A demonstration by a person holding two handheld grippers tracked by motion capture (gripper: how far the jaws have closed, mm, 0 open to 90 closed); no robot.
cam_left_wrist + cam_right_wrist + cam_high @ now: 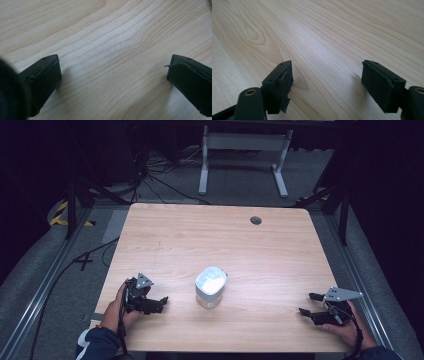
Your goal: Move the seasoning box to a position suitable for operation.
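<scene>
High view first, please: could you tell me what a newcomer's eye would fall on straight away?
A small white, translucent plastic container stands alone near the middle of the pale wooden table. The left gripper and the right gripper flank it near the table's front edge, both black, hand-held, jaws apart and holding nothing. A dark round hole marks the far edge.
</scene>
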